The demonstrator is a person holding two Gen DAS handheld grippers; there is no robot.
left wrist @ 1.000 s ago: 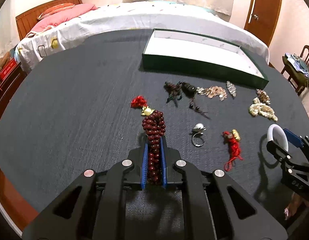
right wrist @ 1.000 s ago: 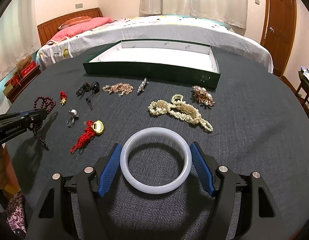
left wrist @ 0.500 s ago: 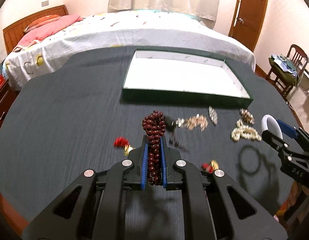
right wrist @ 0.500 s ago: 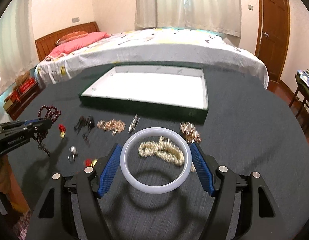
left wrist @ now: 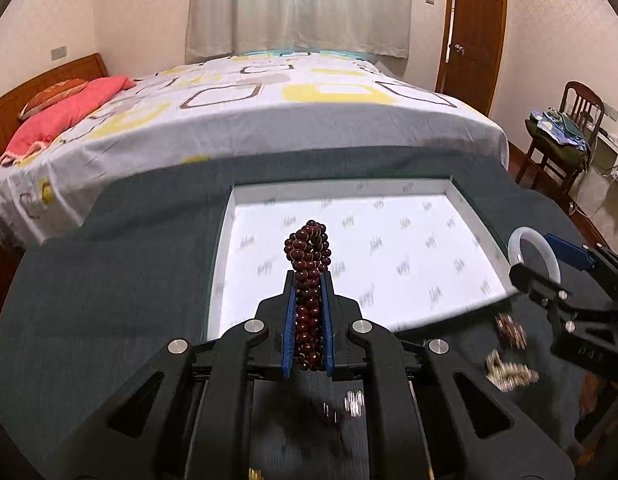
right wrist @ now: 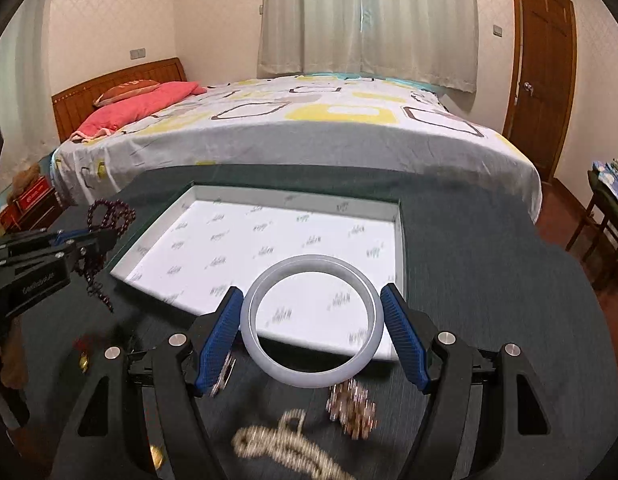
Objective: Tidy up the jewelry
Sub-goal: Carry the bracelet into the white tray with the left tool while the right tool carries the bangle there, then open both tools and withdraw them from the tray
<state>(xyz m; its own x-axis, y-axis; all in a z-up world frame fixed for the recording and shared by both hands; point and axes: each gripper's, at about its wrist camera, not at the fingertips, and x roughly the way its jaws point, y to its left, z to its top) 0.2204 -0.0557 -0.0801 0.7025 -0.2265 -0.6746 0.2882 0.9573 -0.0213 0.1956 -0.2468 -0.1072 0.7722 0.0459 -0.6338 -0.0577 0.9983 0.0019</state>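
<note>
Dark-red bead bracelet clamped in left claw, above tray.

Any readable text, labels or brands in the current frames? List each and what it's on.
Nothing reads cleanly.
Repeated grey script print on the white lining of the box: motion-blurred, unreadable.
White label on the body of the left gripper: one word, too blurred to quote.
White lettering on the red box by the bed: too small to read.

Two fisheye views, each looking forward along its own gripper, low over the counter, facing the bed; both share the white-lined tray.
</note>
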